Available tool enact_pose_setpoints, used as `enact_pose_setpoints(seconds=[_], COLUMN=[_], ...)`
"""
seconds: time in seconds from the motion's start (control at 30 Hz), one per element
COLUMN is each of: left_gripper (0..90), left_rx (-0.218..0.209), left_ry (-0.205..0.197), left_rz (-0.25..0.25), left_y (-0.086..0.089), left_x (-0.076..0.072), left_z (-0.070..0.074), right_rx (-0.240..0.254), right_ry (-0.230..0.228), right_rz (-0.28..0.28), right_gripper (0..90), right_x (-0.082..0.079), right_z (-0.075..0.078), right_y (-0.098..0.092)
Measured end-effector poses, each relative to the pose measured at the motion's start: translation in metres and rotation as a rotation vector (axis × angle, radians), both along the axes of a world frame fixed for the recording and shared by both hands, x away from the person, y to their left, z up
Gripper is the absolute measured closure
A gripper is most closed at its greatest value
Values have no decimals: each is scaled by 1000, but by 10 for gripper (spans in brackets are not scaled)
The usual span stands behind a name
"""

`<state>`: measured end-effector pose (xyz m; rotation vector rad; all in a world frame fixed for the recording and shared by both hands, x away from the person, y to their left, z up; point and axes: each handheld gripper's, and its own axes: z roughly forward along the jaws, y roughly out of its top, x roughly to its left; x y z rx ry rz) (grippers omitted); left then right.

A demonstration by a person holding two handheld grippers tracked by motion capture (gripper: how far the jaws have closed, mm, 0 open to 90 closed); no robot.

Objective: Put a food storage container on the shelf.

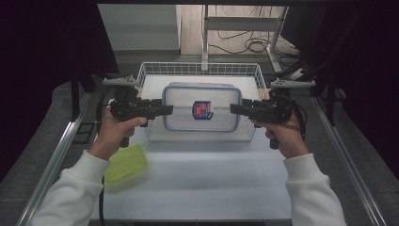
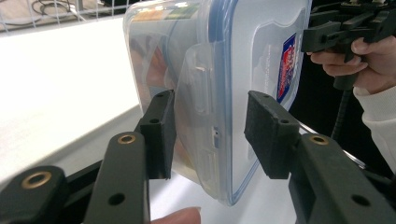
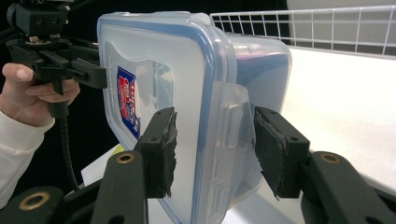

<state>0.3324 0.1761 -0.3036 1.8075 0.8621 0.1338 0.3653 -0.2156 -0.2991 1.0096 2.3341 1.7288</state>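
I pinch the clear lidded container at its two end latches between my left gripper and right gripper, over the wire basket; setting it down remains.

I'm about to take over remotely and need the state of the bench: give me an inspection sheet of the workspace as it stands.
Surface: white table top, bare across the front middle.
Job's things: clear lidded container with blue seal and a red-and-blue label, held up level over the white wire basket.
Clutter: green lidded box at front left of the table.
Grippers: left gripper and right gripper each clamp an end clasp of the container, one jaw on the lid, one on the underside.
Cables: a black cable trails from each gripper; loose cables lie on the floor behind.
Surroundings: metal frame rails at the sides, dark curtains, a table leg behind.
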Motion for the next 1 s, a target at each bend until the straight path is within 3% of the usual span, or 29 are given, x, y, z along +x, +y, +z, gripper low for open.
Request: enact_pose_setpoints(seconds=[0.63,0.8,0.9,1.0], left_gripper=[536,535,530,530], left_rx=[-2,-1,11,-3], left_ry=[25,40,62,88], left_rz=[16,19,28,22], left_y=[1,-1,-2,0], left_x=[52,65,71,79], left_z=[11,9,5,0], right_rx=[-31,-27,-34,-44], right_ry=[30,48,62,87], right_rz=[19,15,12,6], right_gripper=[503,503,501,501], right_x=[58,72,80,86], right_z=[20,19,14,10], right_y=[4,2,3,4])
